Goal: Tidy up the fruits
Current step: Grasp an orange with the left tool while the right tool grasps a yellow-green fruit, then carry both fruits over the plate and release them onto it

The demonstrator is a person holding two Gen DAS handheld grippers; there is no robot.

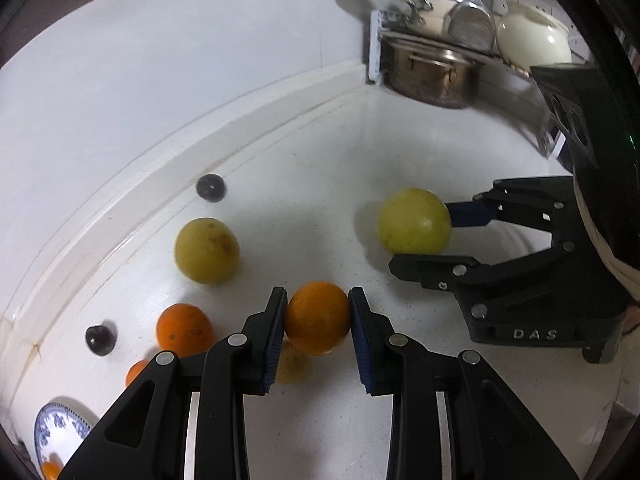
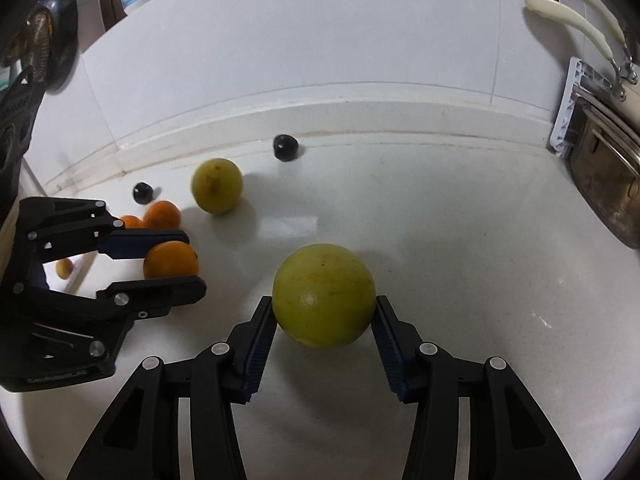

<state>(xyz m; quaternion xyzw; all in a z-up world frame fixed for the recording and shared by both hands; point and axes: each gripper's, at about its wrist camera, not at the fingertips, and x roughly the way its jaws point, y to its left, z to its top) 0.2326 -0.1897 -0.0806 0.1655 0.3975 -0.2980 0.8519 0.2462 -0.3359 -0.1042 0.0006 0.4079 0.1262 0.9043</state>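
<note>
My left gripper [image 1: 318, 304] is shut on an orange [image 1: 317, 317]; it also shows in the right wrist view [image 2: 171, 265], held by the left gripper [image 2: 188, 258]. My right gripper [image 2: 324, 308] is shut on a yellow-green fruit [image 2: 324, 295], seen in the left wrist view [image 1: 414, 221] with the right gripper [image 1: 424, 236] around it. A second yellow-green fruit [image 1: 207, 250] [image 2: 217, 186], another orange [image 1: 184, 330] [image 2: 162, 216] and two dark plums [image 1: 211, 187] [image 1: 100, 339] lie on the white counter [image 1: 312, 200].
A blue-and-white plate [image 1: 60, 432] holding an orange sits at the lower left. A dish rack with a metal pot [image 1: 430, 76], a white teapot [image 1: 532, 38] and utensils stands at the back right. The counter meets a tiled wall behind.
</note>
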